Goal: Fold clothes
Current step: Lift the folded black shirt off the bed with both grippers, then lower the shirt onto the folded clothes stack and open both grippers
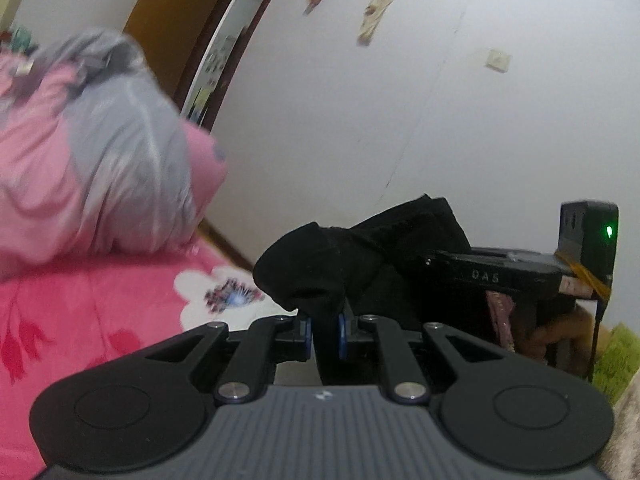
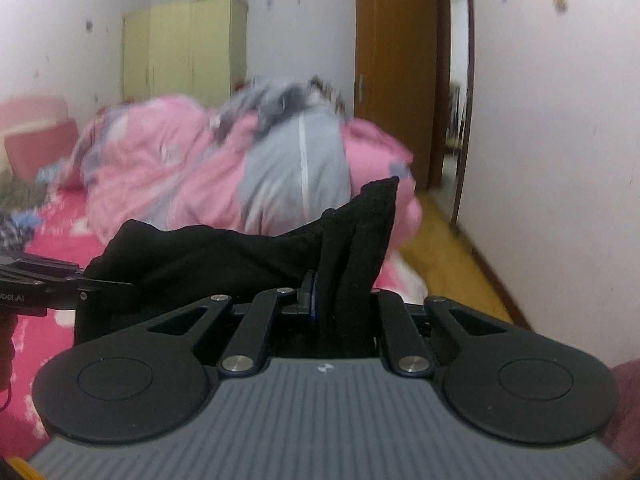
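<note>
Bedroom walls in pale white frame a bed covered by a bright pink floral sheet, with a pale green wardrobe at the far wall and a brown door to its right. Heaped across the far part of the bed is a pink and grey duvet, blurred in both views.

Nearer, a black garment hangs stretched above the sheet, close to the bed's right edge. At its left end the left hand-held gripper is clenched on a bunched fold of the cloth, which pokes up between the blue pads. In the right wrist view that same tool shows only as a black bar at the left border.

At the garment's right end the right hand-held gripper is clamped on another fold, whose corner stands up above the jaws. Between the two grips the cloth runs as a sagging band.
</note>
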`<move>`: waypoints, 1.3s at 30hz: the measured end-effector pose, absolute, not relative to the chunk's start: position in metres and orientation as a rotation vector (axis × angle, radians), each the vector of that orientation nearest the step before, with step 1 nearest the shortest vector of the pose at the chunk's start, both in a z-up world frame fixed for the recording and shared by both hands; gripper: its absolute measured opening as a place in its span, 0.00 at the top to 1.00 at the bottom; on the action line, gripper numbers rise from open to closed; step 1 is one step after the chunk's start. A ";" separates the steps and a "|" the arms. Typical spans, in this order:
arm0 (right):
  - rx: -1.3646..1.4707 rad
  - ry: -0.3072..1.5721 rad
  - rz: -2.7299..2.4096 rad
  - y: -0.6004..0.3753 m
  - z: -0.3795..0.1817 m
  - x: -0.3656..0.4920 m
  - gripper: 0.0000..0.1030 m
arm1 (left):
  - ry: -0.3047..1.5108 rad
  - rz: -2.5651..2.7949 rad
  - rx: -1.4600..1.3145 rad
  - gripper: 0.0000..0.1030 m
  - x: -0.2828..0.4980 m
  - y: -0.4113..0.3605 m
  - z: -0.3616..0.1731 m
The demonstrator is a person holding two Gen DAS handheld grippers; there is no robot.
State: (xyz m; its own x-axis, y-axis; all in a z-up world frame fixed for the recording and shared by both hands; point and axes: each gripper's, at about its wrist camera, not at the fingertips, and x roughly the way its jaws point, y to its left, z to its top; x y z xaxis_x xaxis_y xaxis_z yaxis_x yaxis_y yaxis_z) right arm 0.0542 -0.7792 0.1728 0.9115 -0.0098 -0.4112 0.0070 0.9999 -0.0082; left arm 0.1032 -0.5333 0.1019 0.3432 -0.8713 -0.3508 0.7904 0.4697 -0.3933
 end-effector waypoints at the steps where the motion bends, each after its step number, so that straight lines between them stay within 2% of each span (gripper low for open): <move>1: -0.008 0.457 -0.008 -0.775 0.165 0.059 0.92 | 0.578 -1.084 -0.168 0.88 0.109 -0.535 0.095; 6: 0.015 0.579 -0.018 -0.779 0.138 0.093 0.90 | 0.644 -1.099 -0.208 0.86 0.133 -0.538 0.067; 8: 0.052 0.613 -0.032 -0.787 0.125 0.096 0.87 | 0.658 -1.115 -0.246 0.77 0.141 -0.533 0.058; 9: 0.081 0.623 -0.040 -0.792 0.120 0.098 0.79 | 0.674 -1.128 -0.279 0.75 0.148 -0.531 0.054; 11: 0.138 0.642 -0.055 -0.803 0.112 0.103 0.74 | 0.703 -1.140 -0.344 0.65 0.161 -0.526 0.047; 14: 0.246 0.614 -0.084 -0.819 0.107 0.102 0.64 | 0.740 -1.106 -0.452 0.63 0.181 -0.517 0.040; 15: 0.281 0.591 -0.107 -0.825 0.107 0.099 0.55 | 0.754 -1.090 -0.487 0.63 0.188 -0.514 0.037; 16: 0.315 0.568 -0.131 -0.830 0.107 0.096 0.50 | 0.768 -1.066 -0.506 0.63 0.196 -0.514 0.034; 19: 0.410 0.484 -0.228 -0.846 0.111 0.081 0.46 | 0.761 -0.998 -0.514 0.63 0.210 -0.510 0.034; 23: 0.442 0.357 -0.247 -0.849 0.126 0.045 0.48 | 0.650 -1.030 -0.456 0.63 0.197 -0.502 0.051; 24: 0.435 0.340 -0.219 -0.846 0.130 0.039 0.57 | 0.609 -1.052 -0.432 0.63 0.191 -0.501 0.057; 25: 0.409 0.336 -0.166 -0.840 0.134 0.033 0.73 | 0.560 -1.088 -0.384 0.63 0.181 -0.503 0.064; 27: 0.377 0.366 -0.114 -0.832 0.139 0.029 0.87 | 0.497 -1.161 -0.279 0.63 0.161 -0.514 0.074; 28: 0.370 0.401 -0.090 -0.830 0.138 0.032 0.91 | 0.490 -1.198 -0.226 0.63 0.152 -0.523 0.077; 32: 0.357 0.588 -0.122 -0.825 0.113 0.067 0.91 | 0.548 -1.164 -0.072 0.64 0.136 -0.558 0.069; 35: 0.495 0.581 -0.279 -0.845 0.099 0.078 0.94 | 0.569 -1.136 -0.042 0.63 0.137 -0.567 0.060; 36: 0.528 0.535 -0.325 -0.849 0.101 0.072 0.90 | 0.572 -1.132 -0.047 0.63 0.138 -0.566 0.061; 39: 0.503 0.405 -0.461 -0.854 0.125 0.030 0.89 | 0.552 -1.133 -0.063 0.62 0.135 -0.554 0.068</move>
State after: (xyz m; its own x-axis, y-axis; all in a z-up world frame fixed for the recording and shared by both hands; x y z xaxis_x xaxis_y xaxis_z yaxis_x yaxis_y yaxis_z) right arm 0.0301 -0.8543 0.1249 0.8213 -0.3176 -0.4739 0.5108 0.7793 0.3630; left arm 0.1351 -0.5542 0.0685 0.3054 -0.8706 -0.3858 0.8402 0.4371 -0.3211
